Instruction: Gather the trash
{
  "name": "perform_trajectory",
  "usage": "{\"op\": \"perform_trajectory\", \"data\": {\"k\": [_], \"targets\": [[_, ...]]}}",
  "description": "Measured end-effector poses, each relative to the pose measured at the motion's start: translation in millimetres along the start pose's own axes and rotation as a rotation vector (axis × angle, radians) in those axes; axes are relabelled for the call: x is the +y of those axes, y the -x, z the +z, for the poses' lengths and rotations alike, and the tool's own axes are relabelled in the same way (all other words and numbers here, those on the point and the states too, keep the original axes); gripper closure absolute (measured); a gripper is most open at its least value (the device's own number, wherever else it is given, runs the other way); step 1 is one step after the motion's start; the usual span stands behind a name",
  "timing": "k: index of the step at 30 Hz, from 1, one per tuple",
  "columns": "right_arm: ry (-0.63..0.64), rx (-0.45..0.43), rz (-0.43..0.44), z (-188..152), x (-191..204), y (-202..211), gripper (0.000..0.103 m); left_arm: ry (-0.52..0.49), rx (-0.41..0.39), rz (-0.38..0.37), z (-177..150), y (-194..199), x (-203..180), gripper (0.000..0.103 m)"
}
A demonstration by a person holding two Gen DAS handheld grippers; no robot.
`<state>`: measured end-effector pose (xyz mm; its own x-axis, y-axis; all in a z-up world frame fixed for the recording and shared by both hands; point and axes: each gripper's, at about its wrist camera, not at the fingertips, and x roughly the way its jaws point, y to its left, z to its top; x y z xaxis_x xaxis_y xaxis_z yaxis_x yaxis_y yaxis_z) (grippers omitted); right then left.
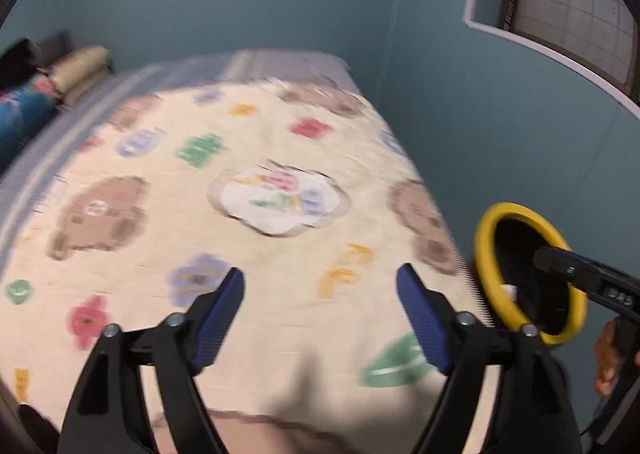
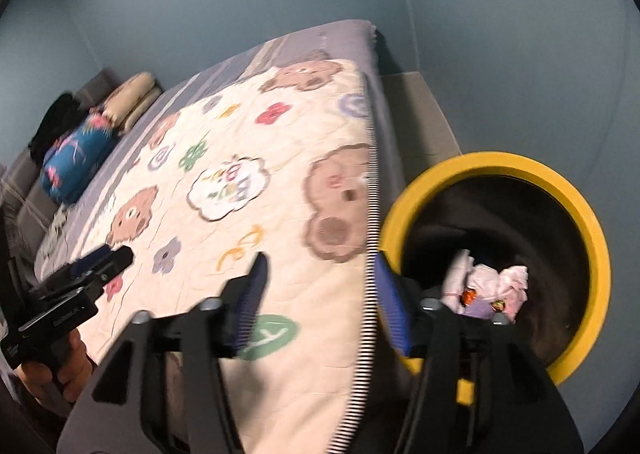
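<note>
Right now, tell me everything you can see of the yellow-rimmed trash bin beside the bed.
The trash bin is round, with a thick yellow rim that looks like plastic and a dark interior. It stands upright on the floor, close beside the quilt's striped edge; contact cannot be told. It is not empty: crumpled pinkish-white wrappers lie at the bottom, with a purple piece and small orange bits among them. The right gripper stands open near its rim, holding nothing; one blue finger overlaps the rim in this view.
</note>
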<state>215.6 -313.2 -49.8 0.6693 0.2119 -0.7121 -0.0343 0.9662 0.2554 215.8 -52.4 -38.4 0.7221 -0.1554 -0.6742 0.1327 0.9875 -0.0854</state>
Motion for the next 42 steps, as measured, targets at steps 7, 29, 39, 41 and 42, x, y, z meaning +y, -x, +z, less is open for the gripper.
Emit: {"op": "perform_trajectory", "data": {"k": [7, 29, 39, 41, 42], "targets": [[0.074, -0.118, 0.017, -7.5, 63.2, 24.2, 0.008, 0.034, -0.201, 0.123, -12.7, 52.8, 43.9, 0.008], [0.141, -0.611, -0.128, -64.4, 118.5, 138.1, 0.008, 0.112, -0.514, 0.138, -52.2, 184.5, 37.5, 0.008], [0.129, -0.589, -0.127, -64.5, 114.8, 137.5, 0.008, 0.127, -0.505, 0.117, -57.1, 187.0, 37.6, 0.008], [0.130, -0.589, -0.131, -65.6, 116.0, 137.9, 0.008, 0.128, -0.510, 0.118, -57.6, 189.3, 38.3, 0.008], [0.129, -0.585, -0.129, -65.4, 115.6, 137.5, 0.008, 0.127, -0.512, 0.120, -58.0, 189.5, 38.2, 0.008]]}}
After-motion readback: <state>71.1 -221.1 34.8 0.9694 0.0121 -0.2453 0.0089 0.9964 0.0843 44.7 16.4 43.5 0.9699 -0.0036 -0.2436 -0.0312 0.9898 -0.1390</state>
